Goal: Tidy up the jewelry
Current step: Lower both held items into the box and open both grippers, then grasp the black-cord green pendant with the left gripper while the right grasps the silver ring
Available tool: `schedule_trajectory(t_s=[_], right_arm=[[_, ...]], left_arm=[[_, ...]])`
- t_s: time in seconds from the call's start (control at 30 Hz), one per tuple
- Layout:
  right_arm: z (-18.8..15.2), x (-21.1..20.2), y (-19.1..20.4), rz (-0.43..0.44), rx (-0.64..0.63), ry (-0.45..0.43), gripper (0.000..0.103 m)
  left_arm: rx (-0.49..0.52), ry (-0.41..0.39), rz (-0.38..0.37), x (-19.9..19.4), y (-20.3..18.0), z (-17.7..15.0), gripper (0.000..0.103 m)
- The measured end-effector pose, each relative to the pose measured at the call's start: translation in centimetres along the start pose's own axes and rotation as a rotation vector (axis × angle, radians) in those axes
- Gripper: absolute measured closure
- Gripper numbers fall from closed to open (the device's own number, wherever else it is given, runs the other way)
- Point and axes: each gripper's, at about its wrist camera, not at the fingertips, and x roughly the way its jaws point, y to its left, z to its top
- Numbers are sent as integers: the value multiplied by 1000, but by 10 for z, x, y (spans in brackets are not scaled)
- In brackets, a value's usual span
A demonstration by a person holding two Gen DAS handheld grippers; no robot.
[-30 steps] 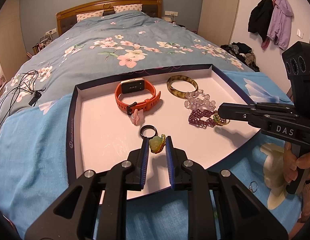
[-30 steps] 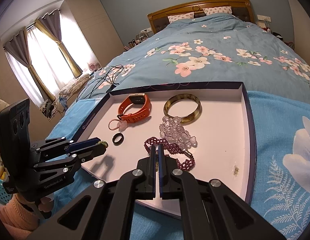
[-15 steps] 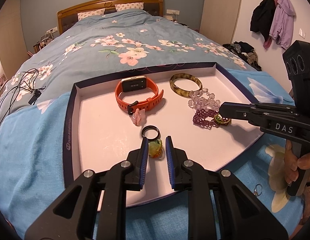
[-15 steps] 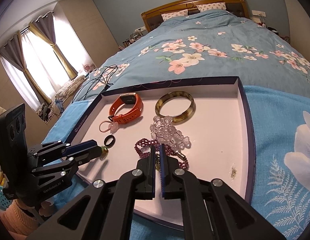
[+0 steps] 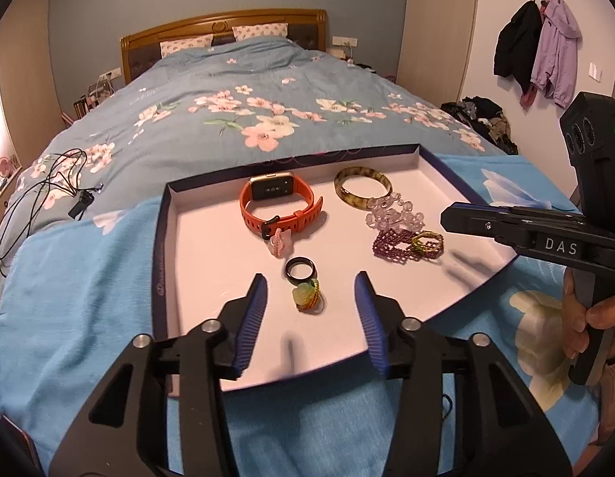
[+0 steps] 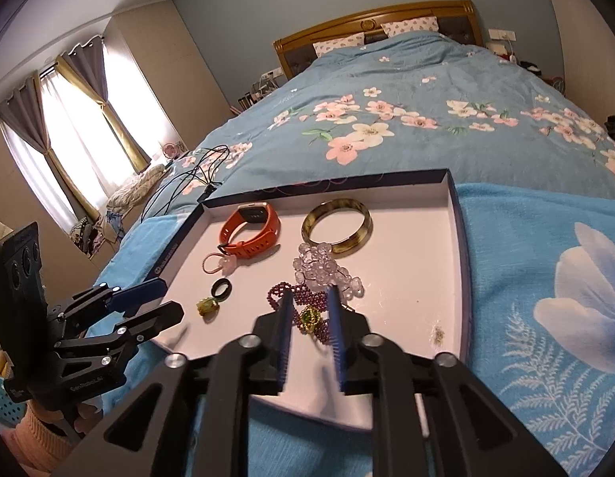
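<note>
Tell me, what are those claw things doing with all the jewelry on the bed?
A person is sorting jewelry in a shallow box lid on the bed. The left gripper is opening around a green bead ring lying by a black ring. The right gripper is opening over a small green and gold ring on the purple bead bracelet.

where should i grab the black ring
Pinch the black ring across its band, one pad inside the hole and one outside, coming from above on its left side. It lies flat on the tray, and the green ring touches its near edge, so the free side is safer.
</note>
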Motion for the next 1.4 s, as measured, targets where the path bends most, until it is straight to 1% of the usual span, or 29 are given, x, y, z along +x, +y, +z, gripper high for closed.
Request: schedule_trajectory(t_s=[0.1,0.13,0.17,0.2,0.37,0.47,0.63,0.83,1.0,1.07,1.1,1.2,1.27,1.33,1.4], right_arm=[[-2,-12,7,9,-27,-10,82],[-3,-16,10,12,-39,-13,79],[-5,-21,13,14,-55,-18,74],[-8,-27,17,14,-72,-23,72],[-27,-44,26,17,-129,-10,70],[-42,-48,28,7,-146,15,69],[-67,-50,31,-14,-170,56,69],[-87,-43,34,-15,-179,111,69],[-92,-42,43,-25,-216,123,68],[-93,-38,45,-23,-225,138,68],[-94,-36,47,-24,-233,148,68],[-96,-34,53,-22,-258,162,68],[-99,-34,56,-12,-267,174,68],[-102,-34,62,-6,-283,180,68],[-105,-35,67,13,-297,188,68]], left_arm=[[12,-21,0,-15,-1,-7,52],[15,-25,-3,-19,0,-9,51],[19,-29,-9,-25,1,-13,50],[21,-32,-15,-29,1,-16,50],[32,-39,-67,-52,1,-35,49],[69,-30,-104,-61,-8,-49,49],[109,10,-174,-62,-28,-68,48],[151,59,-207,-50,-49,-76,48],[173,98,-215,-38,-62,-75,54],[164,126,-223,-31,-63,-74,61],[157,139,-228,-28,-63,-74,63],[143,141,-230,-25,-61,-74,69],[131,146,-227,-23,-58,-74,79],[116,148,-223,-23,-54,-73,85],[100,148,-226,-23,-49,-74,87]])
